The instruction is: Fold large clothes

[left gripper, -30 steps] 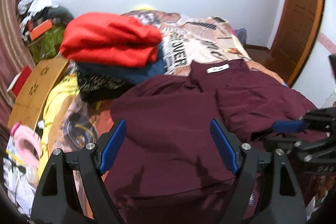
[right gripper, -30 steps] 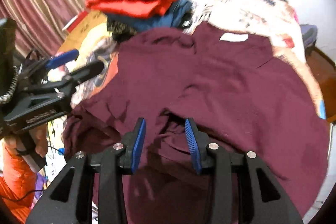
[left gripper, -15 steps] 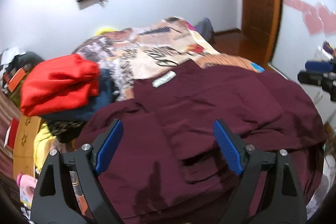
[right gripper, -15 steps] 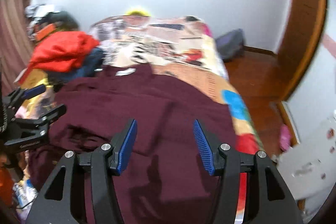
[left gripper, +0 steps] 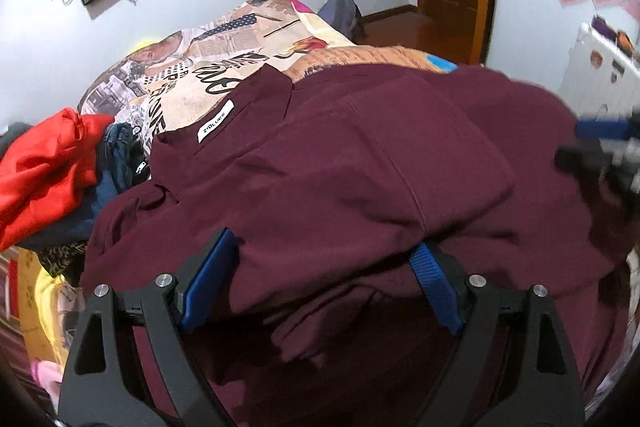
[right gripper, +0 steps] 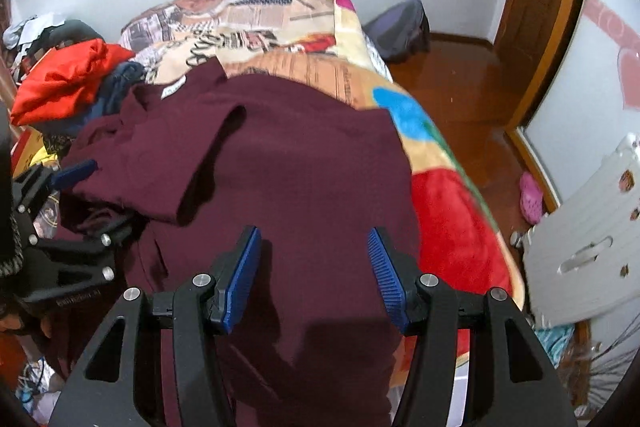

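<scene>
1. Maroon shirt (left gripper: 340, 163) fills the centre of both wrist views, spread over the patterned blanket (left gripper: 240, 39), collar and white label (left gripper: 216, 121) toward the upper left.
2. Left gripper (left gripper: 320, 283): jaws wide apart, low in frame over a raised fold of the shirt. Cloth lies between the blue pads (left gripper: 206, 285), but I see no pinch; I read it as empty.
3. Right gripper (right gripper: 314, 277): jaws parted, having just widened, flat cloth below them, nothing clamped.
4. In the right wrist view, a sleeve (right gripper: 160, 167) lies folded inward at centre left, its edge casting a shadow.
5. Handling, my judgement: soft, light knit, limp, no stiffness. It will drape and sag between 2 holds, and drag on the fleecy blanket rather than slide.
6. Where I would grip: along a hem or shoulder seam, where doubled cloth gives the pads something to bite. 1 layer pinched mid-panel would likely slip or bunch.
7. Red garment pile (left gripper: 44, 167) at far left, close to the collar; worth avoiding.
</scene>
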